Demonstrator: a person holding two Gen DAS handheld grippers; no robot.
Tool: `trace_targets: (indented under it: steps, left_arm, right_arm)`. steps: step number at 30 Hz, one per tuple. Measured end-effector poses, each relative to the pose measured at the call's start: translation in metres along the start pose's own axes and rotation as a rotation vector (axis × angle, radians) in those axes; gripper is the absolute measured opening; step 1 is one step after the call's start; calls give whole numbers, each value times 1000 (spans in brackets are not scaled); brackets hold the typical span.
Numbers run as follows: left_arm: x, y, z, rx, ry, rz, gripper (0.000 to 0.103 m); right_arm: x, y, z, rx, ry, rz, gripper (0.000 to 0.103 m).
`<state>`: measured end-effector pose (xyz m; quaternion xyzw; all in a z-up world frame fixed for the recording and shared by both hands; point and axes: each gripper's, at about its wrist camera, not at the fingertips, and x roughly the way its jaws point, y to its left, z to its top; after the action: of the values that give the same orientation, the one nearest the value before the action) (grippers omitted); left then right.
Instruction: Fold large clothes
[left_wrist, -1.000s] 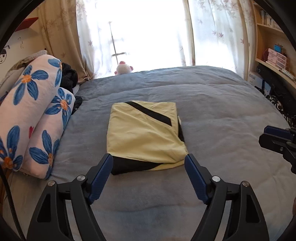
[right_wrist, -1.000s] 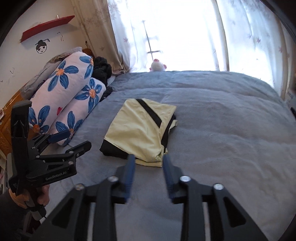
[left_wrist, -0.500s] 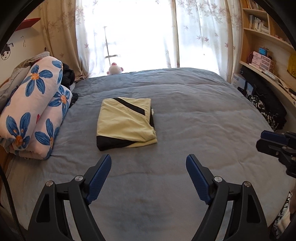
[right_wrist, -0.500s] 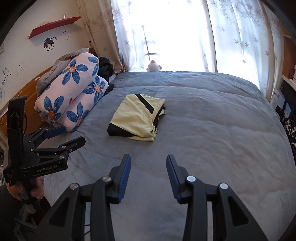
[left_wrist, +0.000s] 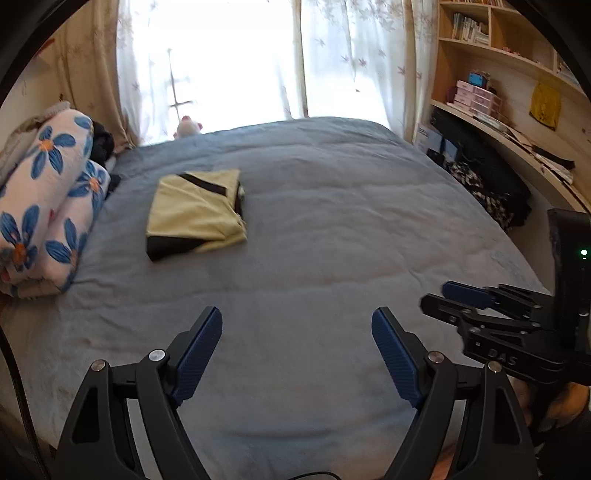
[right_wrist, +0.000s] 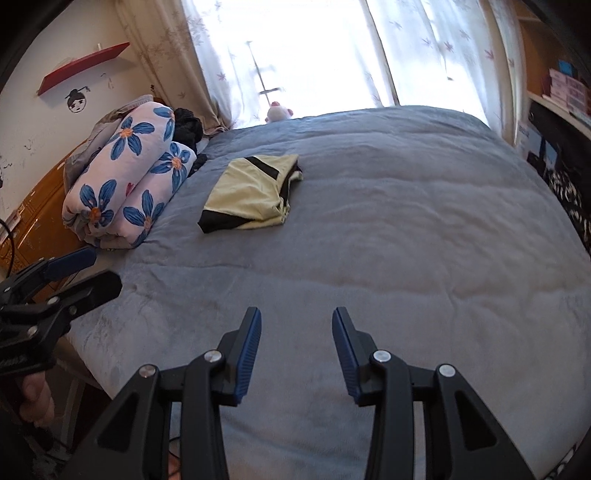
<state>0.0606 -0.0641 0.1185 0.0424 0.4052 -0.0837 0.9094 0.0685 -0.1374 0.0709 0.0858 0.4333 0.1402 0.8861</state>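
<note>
A yellow garment with black panels lies folded into a neat rectangle on the grey-blue bedspread, left of centre. My left gripper hangs open over the near part of the bed, well short of the garment, with nothing between its blue pads. My right gripper stands part open and empty, also far back from the garment. Each gripper shows at the edge of the other's view: the right gripper and the left gripper.
A rolled white quilt with blue flowers lies along the bed's left edge, with dark clothes behind it. A small plush toy sits by the curtained window. Wooden shelves and dark items line the right side.
Both grippers have drawn back from the folded garment, which now looks smaller and farther away. The garment itself has stayed put on the bed.
</note>
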Motion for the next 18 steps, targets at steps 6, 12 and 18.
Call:
trace_targets:
  steps: [6,12,18]
  left_arm:
    - [12,-18,-44,-3,14,47,82]
    - [41,-25,-82,-14,-5,164,82]
    - [58,-30,-105,-107,14,167,82]
  right_arm:
    - [-3,-7,-41,46,15,-20,40]
    - [-1,-6,-70,75,5,-80,40]
    - [7,-6,-84,79,10,-130,41]
